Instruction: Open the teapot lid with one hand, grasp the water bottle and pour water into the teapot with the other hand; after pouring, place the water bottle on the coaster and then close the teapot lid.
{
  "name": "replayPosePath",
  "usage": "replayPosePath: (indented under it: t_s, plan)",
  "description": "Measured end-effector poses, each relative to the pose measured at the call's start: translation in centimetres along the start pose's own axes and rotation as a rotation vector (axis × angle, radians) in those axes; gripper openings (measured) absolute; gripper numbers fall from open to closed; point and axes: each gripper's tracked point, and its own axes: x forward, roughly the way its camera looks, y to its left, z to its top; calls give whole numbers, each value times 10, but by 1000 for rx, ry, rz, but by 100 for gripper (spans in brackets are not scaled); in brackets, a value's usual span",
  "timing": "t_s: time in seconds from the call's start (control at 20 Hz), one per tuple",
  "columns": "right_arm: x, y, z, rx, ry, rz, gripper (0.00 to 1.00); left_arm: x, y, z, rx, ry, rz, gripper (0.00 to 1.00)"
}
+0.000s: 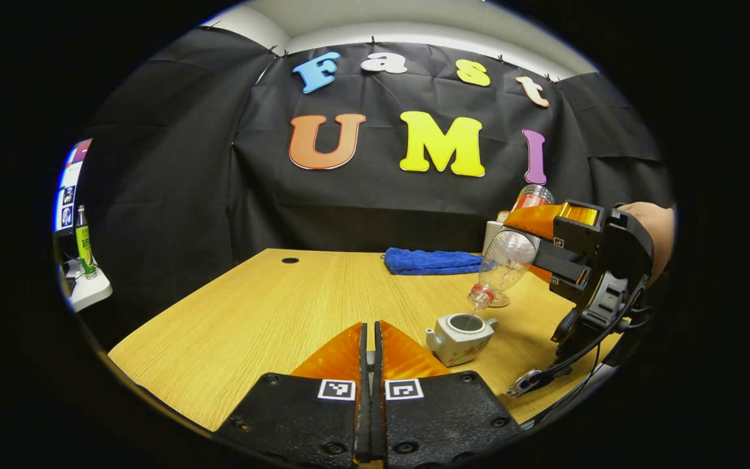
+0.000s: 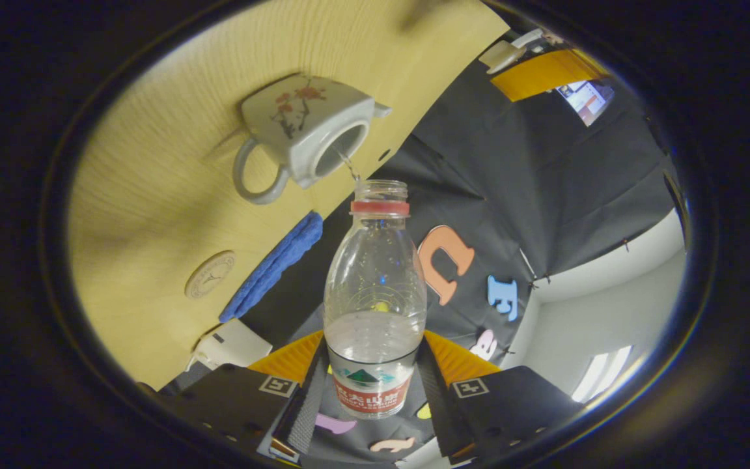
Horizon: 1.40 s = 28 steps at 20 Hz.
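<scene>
bottle tipped over the open teapot, water running in

in the left gripper view the left gripper point(image 1: 369, 339) sits low at the near edge of the wooden table point(image 1: 258, 312), its two fingers pressed together with only a thin seam between them – whether anything is pinched in that seam cannot be told. ahead and to its right stands the teapot point(image 1: 459, 337), pale with a small floral print, its mouth uncovered and its spout pointing right. the lid cannot be made out

above the teapot the water bottle point(image 1: 505, 260) is tilted steeply, neck down, its uncapped mouth just above the pot's opening. the right gripper point(image 1: 547, 244) holds it around the body, one finger on each side, and a hand point(image 1: 653, 228) grips the tool from behind. beyond the bottle's neck lies the round coaster point(image 1: 500, 301), partly hidden, bare on the table. a folded blue cloth point(image 1: 432, 261) lies farther back near the wall, and a white cup-like thing is half hidden behind the bottle

in the right gripper view – turned well over with the pour – the water bottle point(image 2: 375, 293) runs up the middle, both fingers clamped on its labelled lower body. a thin stream leaves its mouth toward the open teapot point(image 2: 303, 137), whose looped handle faces the camera side. some water remains near the bottle's base end. the coaster point(image 2: 210, 274) lies apart from the teapot, just beside the blue cloth point(image 2: 274, 266)
</scene>
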Motion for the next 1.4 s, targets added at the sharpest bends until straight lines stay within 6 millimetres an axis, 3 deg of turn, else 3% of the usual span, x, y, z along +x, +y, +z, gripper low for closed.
replayPosePath:
  t_s: [0.5,0.85,1.1,1.4]
  plan:
    - [-3,-15,3,-45,-9,-50,71,-3,-2,-3,8,10,-7,2]
    - [0,-9,-5,20,11,-45,72,-4,0,-4,7,15,1,2]
    - [1,14,-20,284,27,76,73,-1,-1,-3,-1,29,6,2]
    - [8,9,-31,711,43,117,71,4,-7,3,1,37,10,2]
